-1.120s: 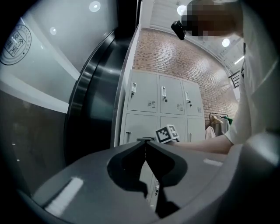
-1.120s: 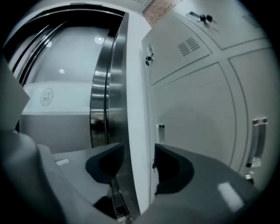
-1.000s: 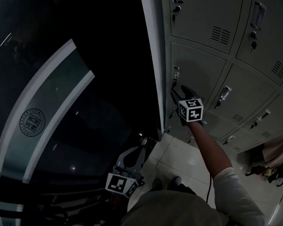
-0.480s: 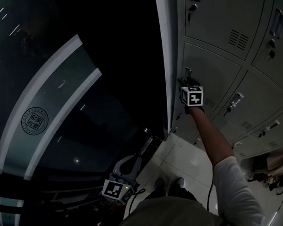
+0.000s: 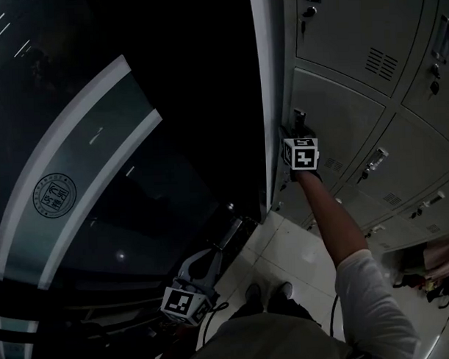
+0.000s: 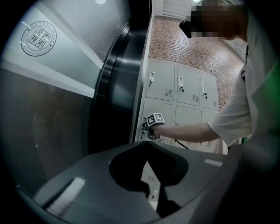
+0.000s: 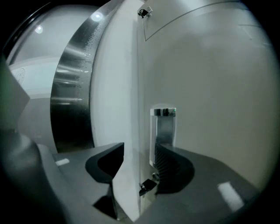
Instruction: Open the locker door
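Observation:
The grey locker door point(image 5: 340, 108) has a chrome handle point(image 5: 299, 118) at its left edge, and a small key point(image 7: 148, 185) hangs below the handle point(image 7: 163, 127). My right gripper point(image 5: 290, 133) is up against that edge. In the right gripper view it point(image 7: 140, 151) stands open, the left jaw outside the door's edge and the ribbed right jaw in front of the handle, with no visible squeeze. My left gripper point(image 5: 225, 234) hangs low by my side, pointing toward the lockers. Its jaws point(image 6: 153, 188) are a narrow gap apart with nothing between them.
Several more grey lockers point(image 5: 423, 168) fill the wall to the right and above. A white frame post point(image 5: 269, 100) borders the locker bank, with a dark glass wall bearing a round emblem point(image 5: 52, 196) at the left. My feet point(image 5: 269, 290) stand on light floor tiles point(image 5: 285, 243).
My right gripper has gone from just below and beside the handle up onto the door's left edge at the handle. The left gripper has stayed low.

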Tool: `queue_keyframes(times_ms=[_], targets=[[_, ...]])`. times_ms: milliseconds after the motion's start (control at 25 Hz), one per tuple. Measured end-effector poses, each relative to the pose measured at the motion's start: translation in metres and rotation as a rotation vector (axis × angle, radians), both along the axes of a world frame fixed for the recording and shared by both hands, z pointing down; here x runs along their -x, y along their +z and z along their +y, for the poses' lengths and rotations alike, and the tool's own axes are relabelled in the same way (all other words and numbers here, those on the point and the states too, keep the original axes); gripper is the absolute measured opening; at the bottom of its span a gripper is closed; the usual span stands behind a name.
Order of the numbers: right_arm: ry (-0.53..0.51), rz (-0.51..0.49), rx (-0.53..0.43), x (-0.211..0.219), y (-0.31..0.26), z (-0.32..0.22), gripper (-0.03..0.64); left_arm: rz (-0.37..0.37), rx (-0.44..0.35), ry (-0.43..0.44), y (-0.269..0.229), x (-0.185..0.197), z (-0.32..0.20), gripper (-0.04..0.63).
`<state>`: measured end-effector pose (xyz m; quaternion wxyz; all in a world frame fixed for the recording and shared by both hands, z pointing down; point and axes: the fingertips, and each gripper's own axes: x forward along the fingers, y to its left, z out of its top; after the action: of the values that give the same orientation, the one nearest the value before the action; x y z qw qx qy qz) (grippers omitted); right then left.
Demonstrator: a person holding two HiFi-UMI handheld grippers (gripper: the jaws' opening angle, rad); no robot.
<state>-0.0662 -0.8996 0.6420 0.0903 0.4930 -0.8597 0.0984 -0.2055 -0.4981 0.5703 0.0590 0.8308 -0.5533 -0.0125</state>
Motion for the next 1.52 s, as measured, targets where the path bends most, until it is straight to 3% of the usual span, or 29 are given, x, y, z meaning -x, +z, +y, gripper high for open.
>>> queue_keyframes(times_ms=[120,360,480,720,840,1240,1520], targets=[[-0.016,0.005,-0.026,0.004,-0.001,0.022,0.181,0.015,-0.052,0.006,-0.001,0.002,-0.004,0.075],[-0.005,-0.017,-0.098,0.002,-0.016,0.106,0.161,0.005,-0.077,0.046,-0.023,-0.008,-0.011,0.077],[0.026,-0.042,-0.138,-0.016,-0.024,0.154,0.118,0.0,-0.079,0.066,-0.031,-0.013,-0.012,0.08],[0.045,-0.052,-0.197,-0.071,-0.036,0.231,0.118,0.007,-0.087,0.13,-0.047,-0.037,-0.018,0.08],[0.079,-0.059,-0.21,-0.1,-0.041,0.26,0.086,0.006,-0.096,0.183,-0.055,-0.057,-0.021,0.081],[0.227,-0.052,-0.189,-0.189,-0.047,0.3,0.084,-0.009,-0.129,0.327,-0.074,-0.116,-0.028,0.083],[0.256,-0.058,-0.199,-0.224,-0.045,0.306,0.04,0.006,-0.114,0.328,-0.074,-0.136,-0.033,0.083]])
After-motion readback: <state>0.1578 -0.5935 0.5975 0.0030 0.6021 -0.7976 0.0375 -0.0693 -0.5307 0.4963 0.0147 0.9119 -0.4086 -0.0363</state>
